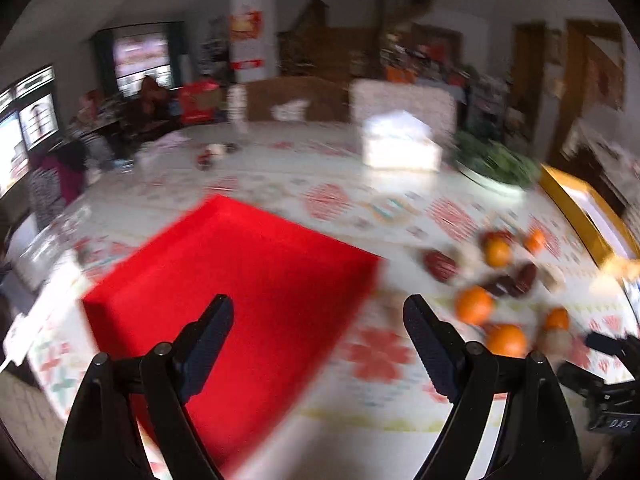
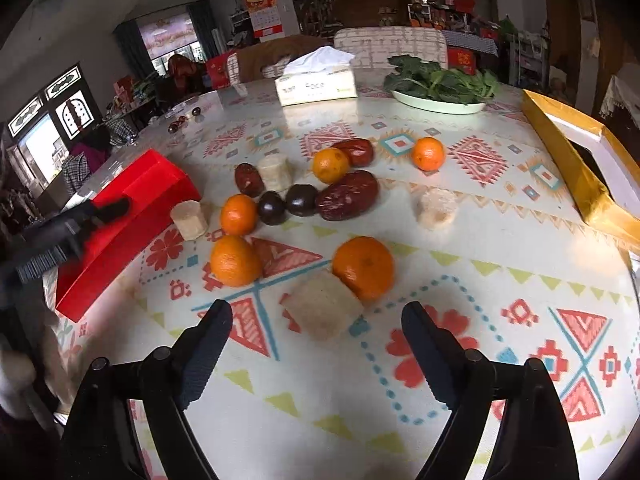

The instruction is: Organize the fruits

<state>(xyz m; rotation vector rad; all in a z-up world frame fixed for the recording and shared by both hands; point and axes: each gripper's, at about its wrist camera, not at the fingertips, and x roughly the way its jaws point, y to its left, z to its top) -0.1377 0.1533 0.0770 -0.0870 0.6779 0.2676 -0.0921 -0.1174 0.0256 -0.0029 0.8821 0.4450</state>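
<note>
The fruits lie loose in a cluster on the patterned tablecloth [image 2: 460, 276]. Nearest the right gripper [image 2: 316, 310] is a pale cut chunk [image 2: 322, 308], perhaps sugarcane, touching a large orange [image 2: 363, 266] behind it. A second orange [image 2: 234, 261] sits to the left, a third [image 2: 238, 215] just beyond it, beside two dark round plums [image 2: 271, 207] and a big wrinkled red date [image 2: 347, 195]. Farther back are another orange [image 2: 330, 165], two more dates, two more pale chunks [image 2: 274, 172], and a lone small orange [image 2: 428, 153] off to the right. One pale chunk [image 2: 436, 208] rests apart on the right, another [image 2: 189, 220] right beside the red box [image 2: 124, 216].

The right gripper hangs wide open over the cloth, with the near chunk just ahead of the gap and nothing pressed. The left gripper [image 1: 318, 312] is also wide open and empty, above the red box [image 1: 248, 280]; that view is smeared, so the box's inside is hard to read.

Beyond stand a tissue box [image 2: 316, 86], a plate of leafy greens [image 2: 440, 100] and a gold box [image 2: 576, 160].
</note>
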